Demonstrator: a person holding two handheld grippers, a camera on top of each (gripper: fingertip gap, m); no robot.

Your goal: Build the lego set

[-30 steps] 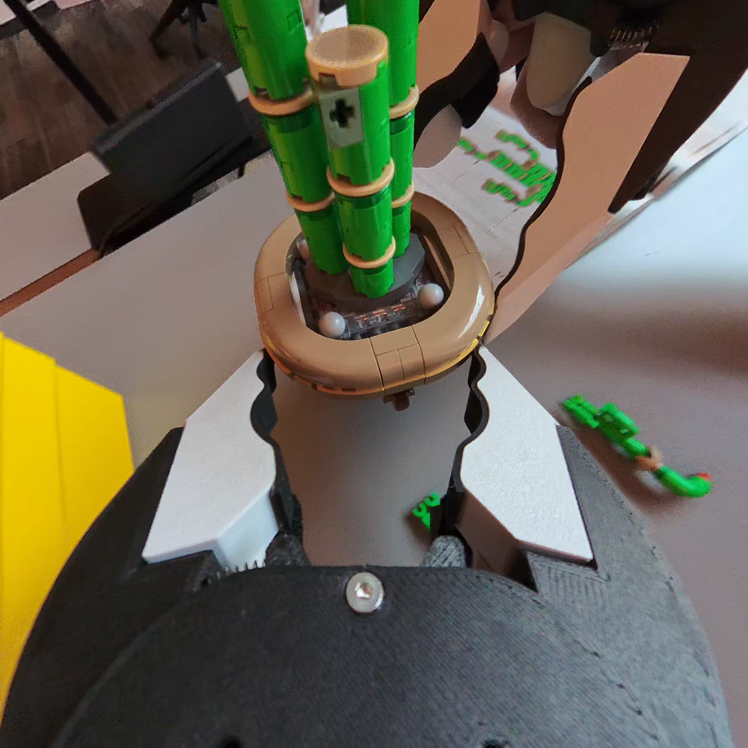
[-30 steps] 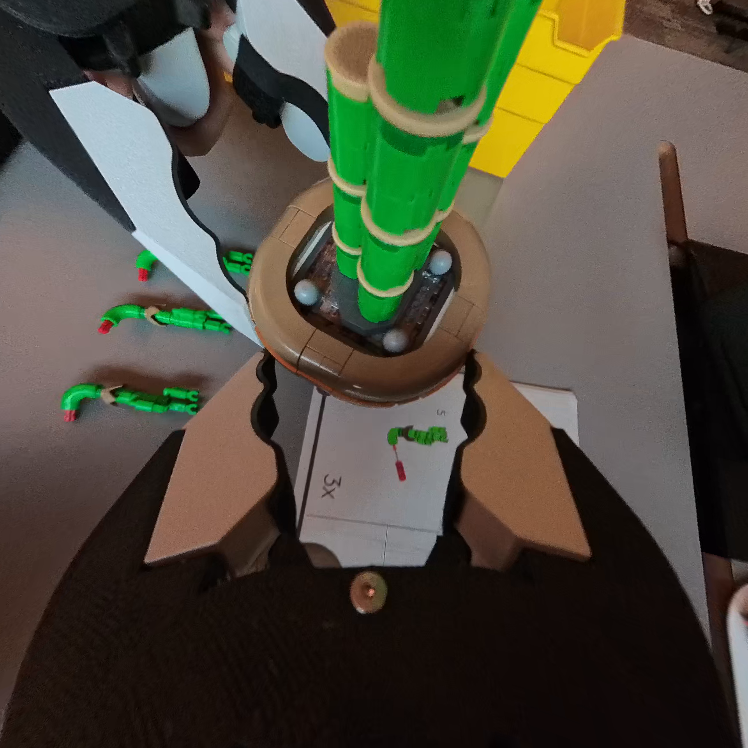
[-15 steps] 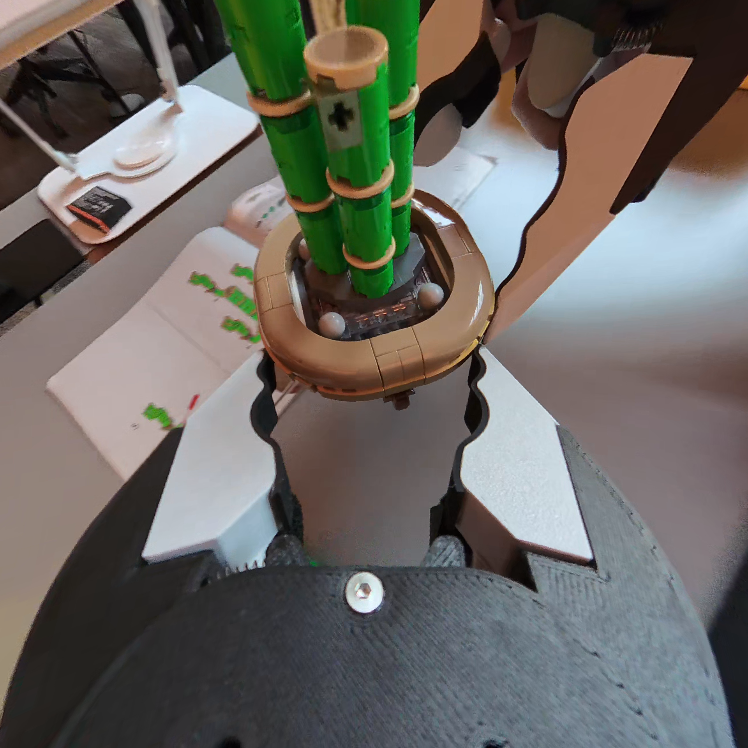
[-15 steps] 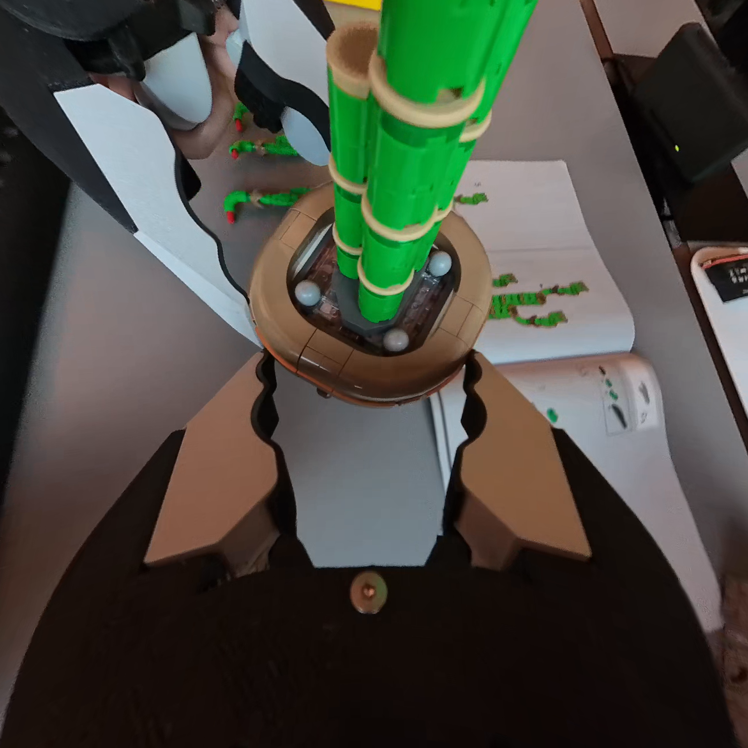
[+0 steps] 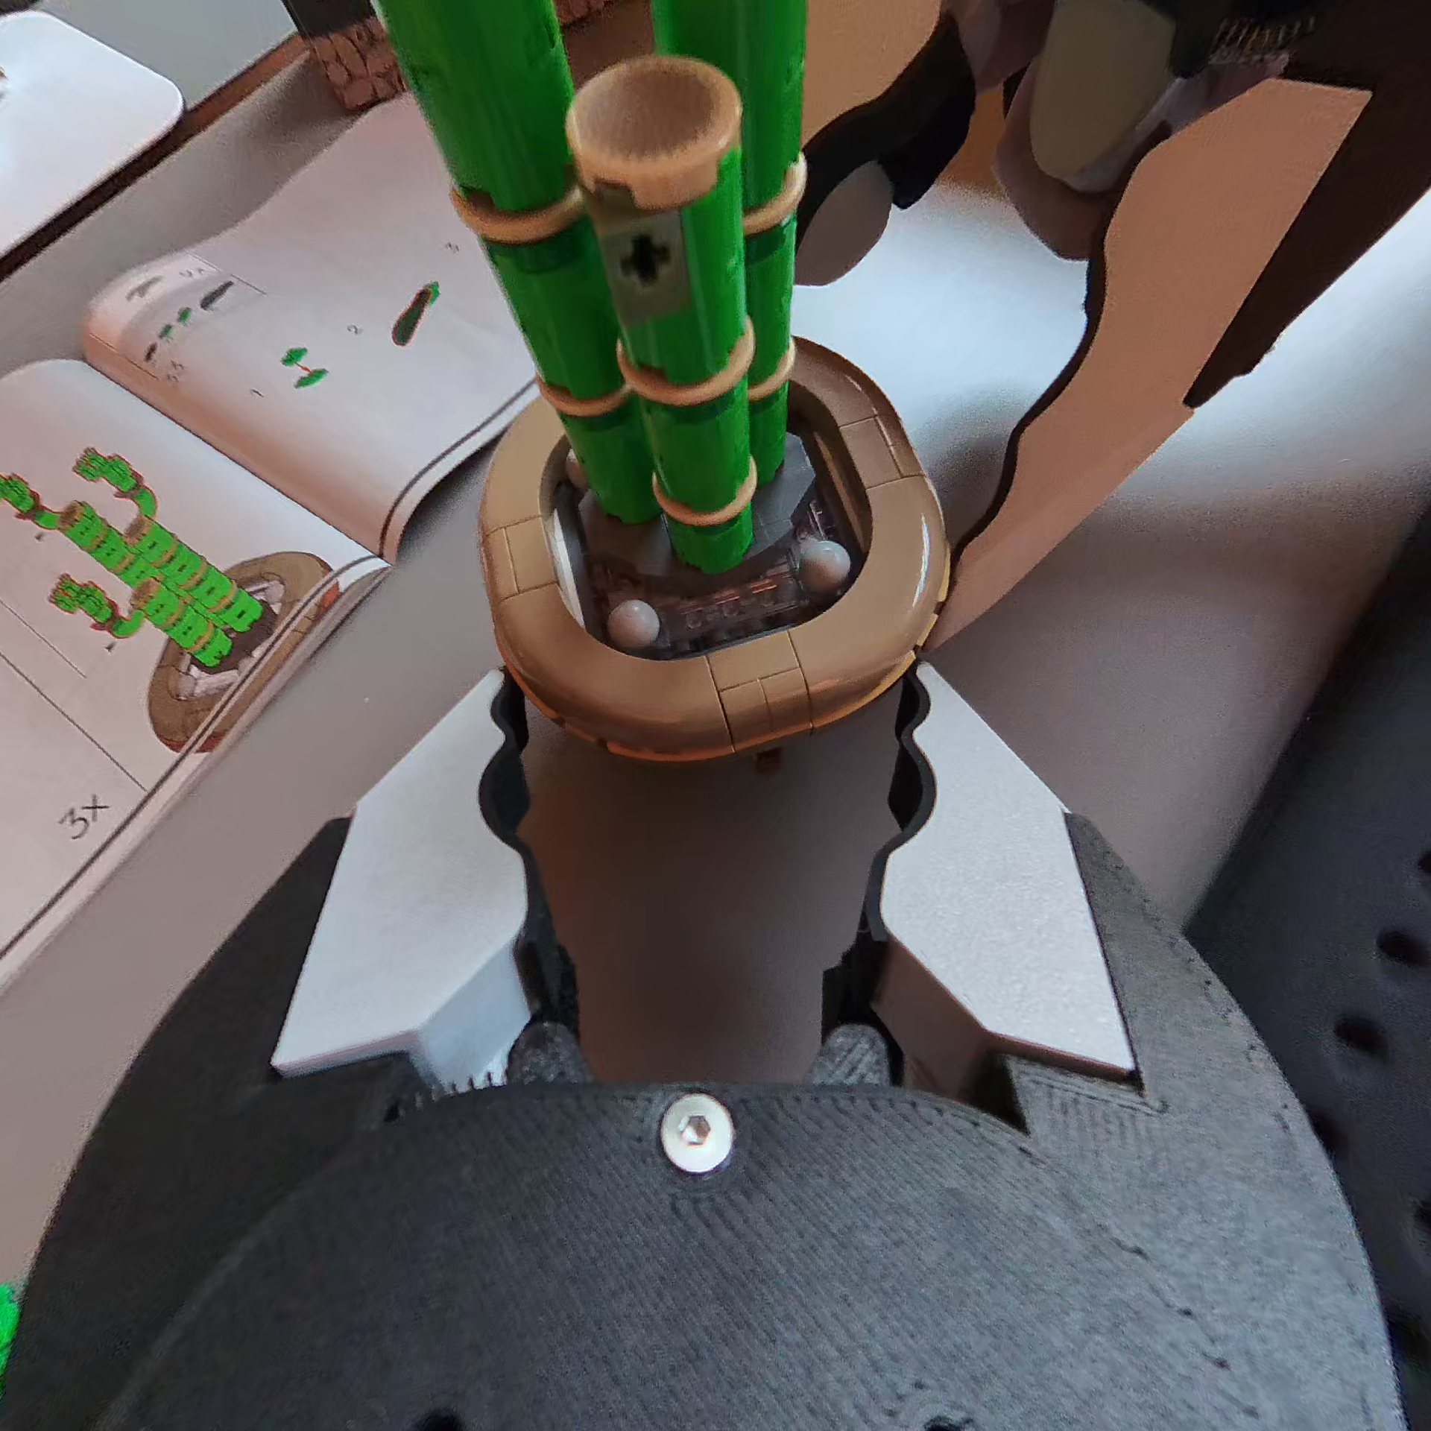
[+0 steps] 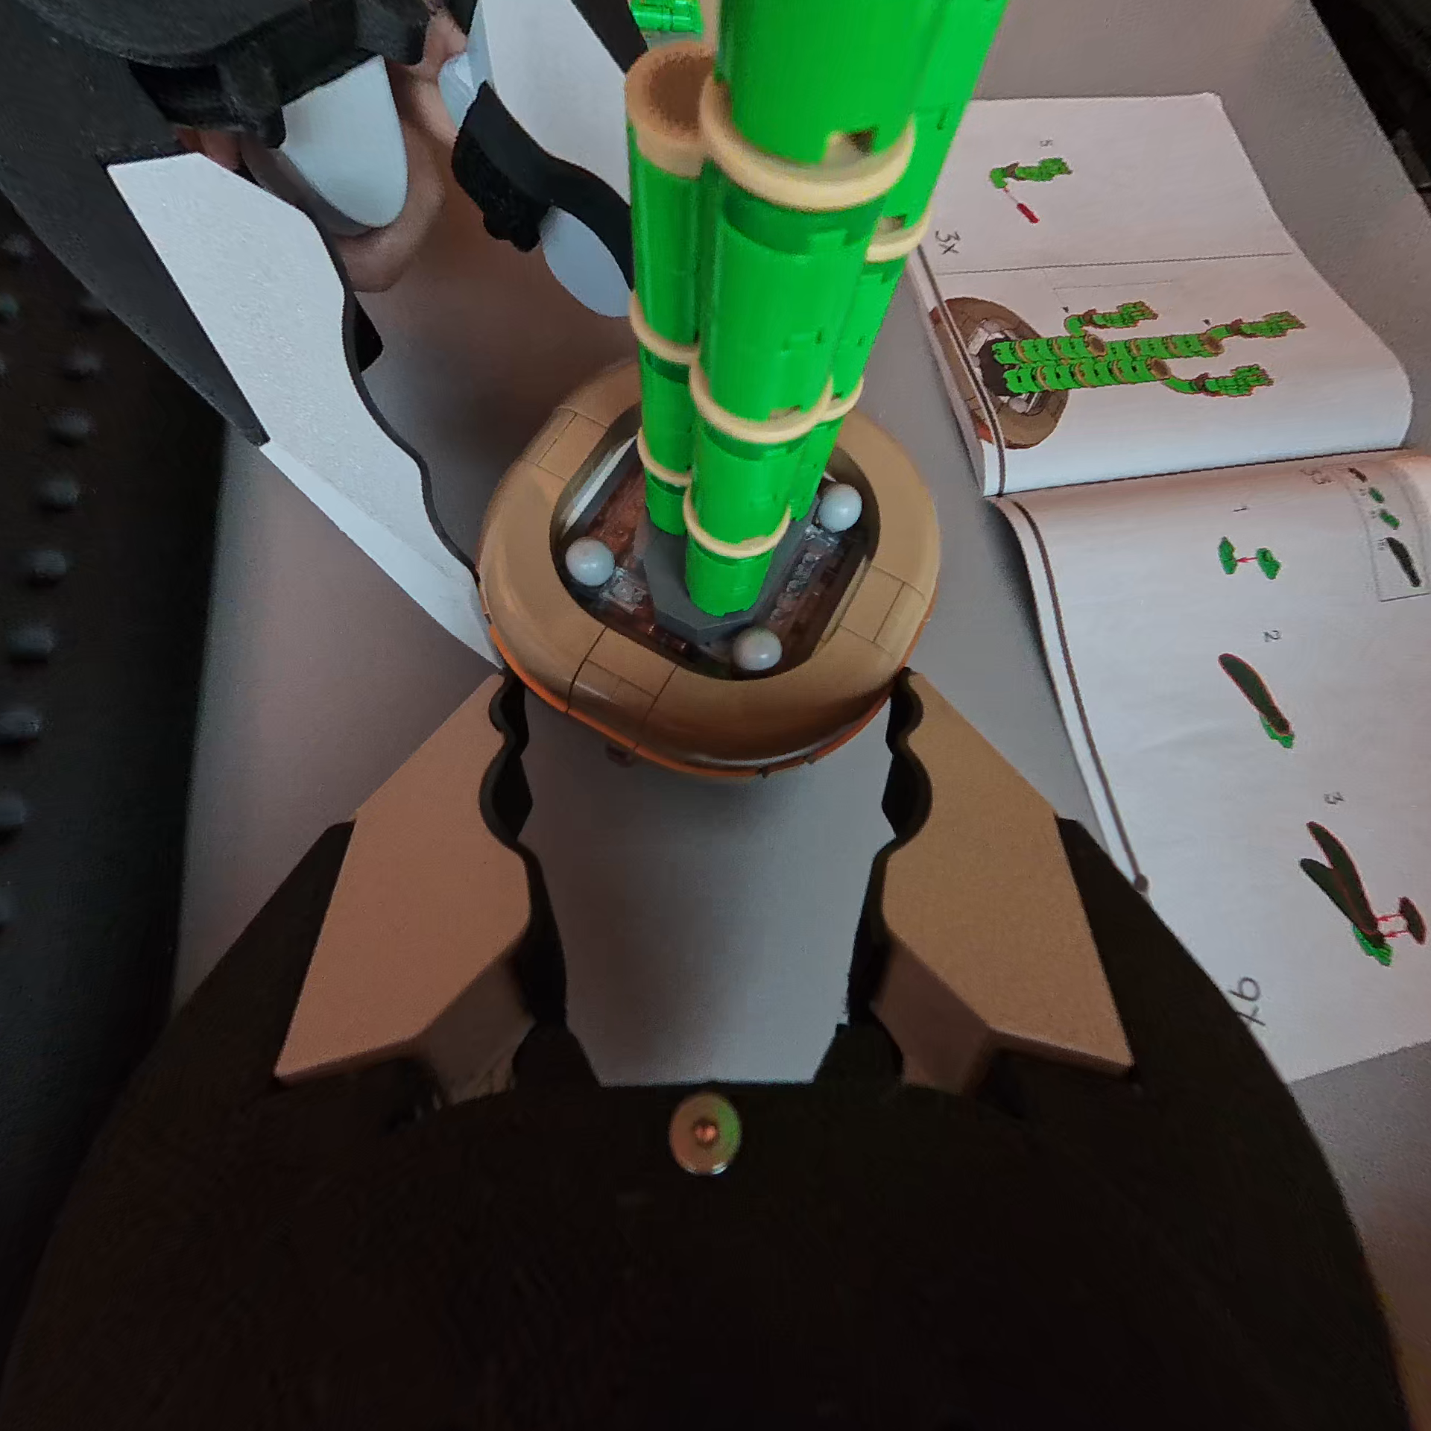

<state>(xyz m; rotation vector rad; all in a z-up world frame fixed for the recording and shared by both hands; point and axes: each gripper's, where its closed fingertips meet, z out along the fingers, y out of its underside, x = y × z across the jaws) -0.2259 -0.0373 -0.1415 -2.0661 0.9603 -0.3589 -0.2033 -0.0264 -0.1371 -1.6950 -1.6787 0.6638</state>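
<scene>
You had the pot [image 5: 712, 681] pinched from both sides, left gripper [image 5: 708, 681] and right gripper [image 6: 701, 685] both spread wide around it, stalks [image 5: 681, 372] upright.

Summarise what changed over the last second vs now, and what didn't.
Both grippers carried the bamboo pot model across the table: the yellow bin and loose green sprigs dropped out of view, and the open instruction booklet now lies beside it. Nothing was taken hold of or released. Unchanged: the left gripper and the right gripper still pinch the tan pot rim from opposite sides, stalks upright.
</scene>
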